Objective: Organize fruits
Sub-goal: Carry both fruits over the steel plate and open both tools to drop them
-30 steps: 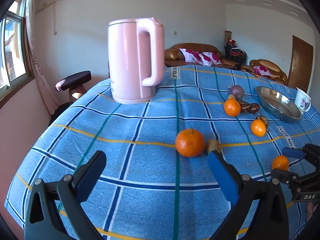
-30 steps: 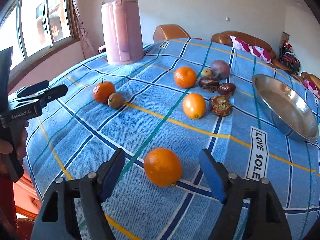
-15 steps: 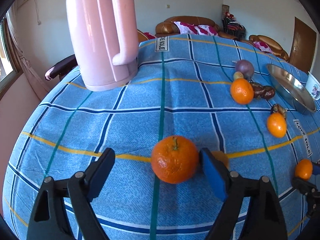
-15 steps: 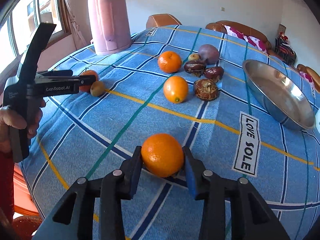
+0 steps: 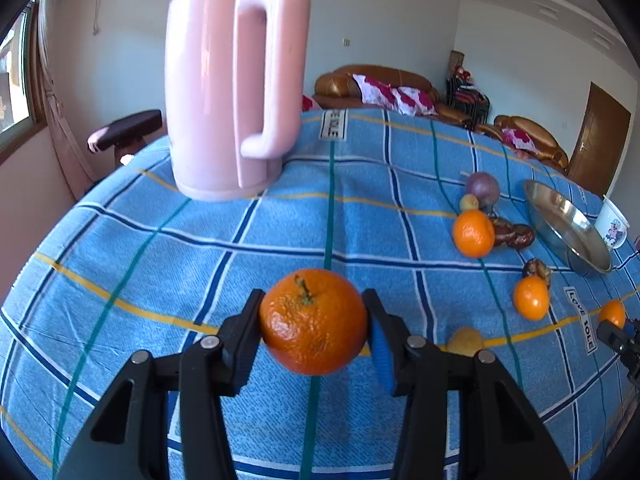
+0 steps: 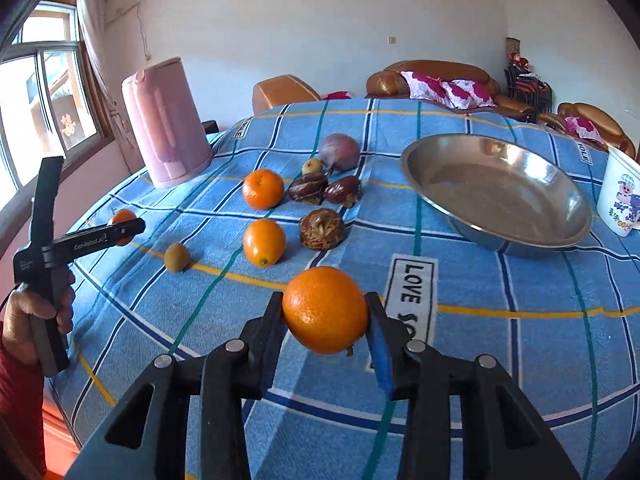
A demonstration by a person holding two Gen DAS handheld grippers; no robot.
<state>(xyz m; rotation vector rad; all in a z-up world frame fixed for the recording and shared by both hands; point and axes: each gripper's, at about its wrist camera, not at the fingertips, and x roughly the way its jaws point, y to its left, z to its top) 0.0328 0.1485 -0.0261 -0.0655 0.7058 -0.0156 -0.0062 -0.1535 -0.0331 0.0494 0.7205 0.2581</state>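
Orange fruit fills both our tools: left tool has just closed onto a stemmed mandarin, right tool clenched on an orange, lower centre.

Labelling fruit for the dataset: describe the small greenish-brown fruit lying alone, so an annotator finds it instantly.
Start at the pink kettle on the blue checked tablecloth. Come toward the camera to the yellow stripe: the kiwi sits on it, left of the oval orange. It is dull olive-brown, smaller than any orange.

Two oranges gripped — stemmed orange, smooth orange.
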